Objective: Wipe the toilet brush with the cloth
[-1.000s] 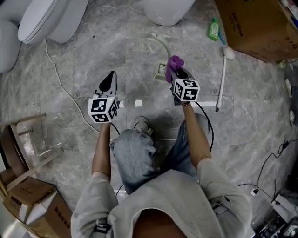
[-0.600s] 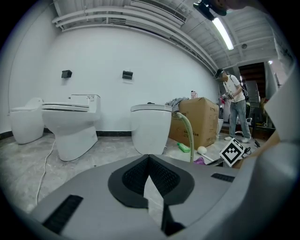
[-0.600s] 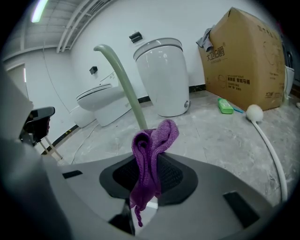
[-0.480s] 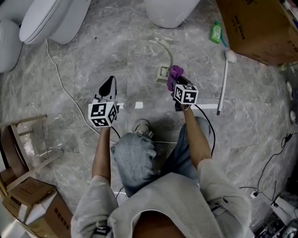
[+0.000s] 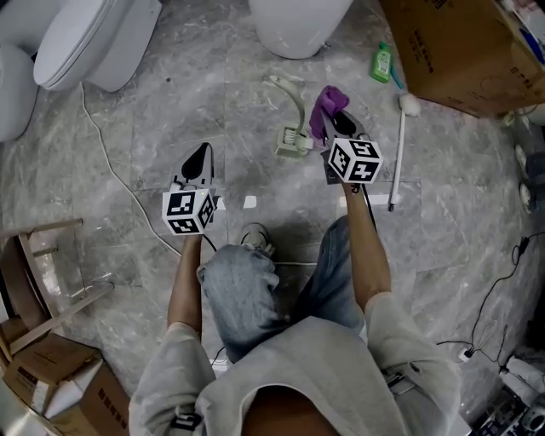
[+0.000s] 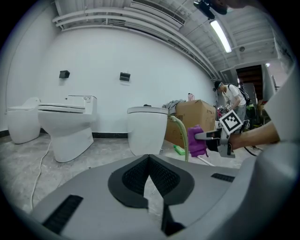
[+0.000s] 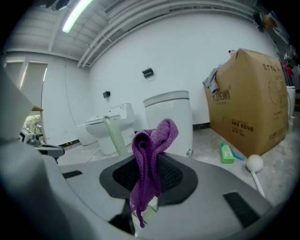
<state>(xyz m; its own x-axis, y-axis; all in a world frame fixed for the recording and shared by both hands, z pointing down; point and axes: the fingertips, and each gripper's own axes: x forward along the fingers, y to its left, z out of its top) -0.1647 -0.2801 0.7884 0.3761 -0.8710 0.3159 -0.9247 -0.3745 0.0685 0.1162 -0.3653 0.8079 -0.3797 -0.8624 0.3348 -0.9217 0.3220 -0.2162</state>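
The toilet brush (image 5: 293,139) is pale green, its head on the grey floor and its curved handle (image 6: 181,135) rising from it. A purple cloth (image 5: 327,103) hangs clamped in my right gripper (image 5: 340,121), just right of the brush handle and apart from it. From the right gripper view the cloth (image 7: 149,157) drapes over the jaws, and the green handle (image 7: 115,137) stands to their left. My left gripper (image 5: 202,152) hovers over the floor left of the brush, jaws shut on nothing (image 6: 149,157).
White toilets (image 5: 85,34) stand at the far left and a white toilet base (image 5: 298,21) at top centre. A cardboard box (image 5: 460,51), a green bottle (image 5: 380,61) and a white ball-tipped stick (image 5: 397,153) lie right. A white cable (image 5: 111,145) crosses the floor; a wooden stool (image 5: 43,264) stands left.
My right gripper has carried the purple cloth farther from me and slightly right, now beside the brush handle. The left gripper and the brush stay about where they were.
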